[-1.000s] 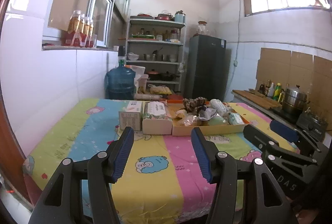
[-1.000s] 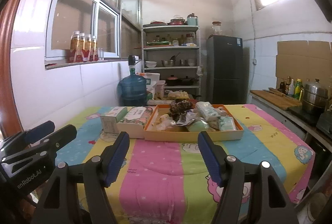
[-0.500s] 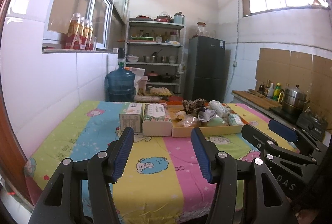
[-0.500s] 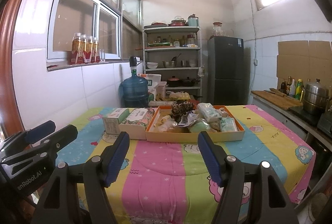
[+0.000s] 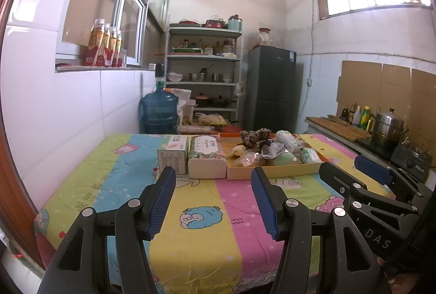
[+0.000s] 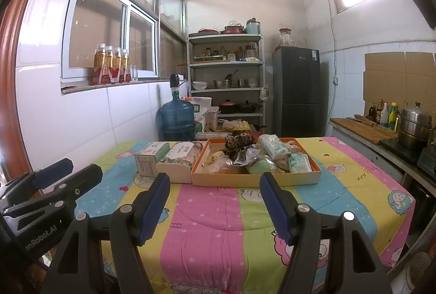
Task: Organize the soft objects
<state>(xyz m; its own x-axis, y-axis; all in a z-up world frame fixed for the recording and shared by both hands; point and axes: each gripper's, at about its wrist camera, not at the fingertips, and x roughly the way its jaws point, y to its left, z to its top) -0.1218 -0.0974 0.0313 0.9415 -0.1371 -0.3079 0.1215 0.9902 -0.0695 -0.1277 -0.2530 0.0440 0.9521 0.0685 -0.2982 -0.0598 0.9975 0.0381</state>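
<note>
An orange cardboard tray sits at the far middle of the table, heaped with soft things: a leopard-print cloth, a green pouch, tissue packs and crumpled bags. Left of it lie a floral tissue pack and a small box. My left gripper hangs open over the near table, nothing between its fingers. My right gripper is open and empty too, well short of the tray.
The table wears a striped cartoon cloth. Behind it stand a blue water jug, a metal shelf and a dark fridge. A counter with a steel pot runs along the right; a white tiled wall on the left.
</note>
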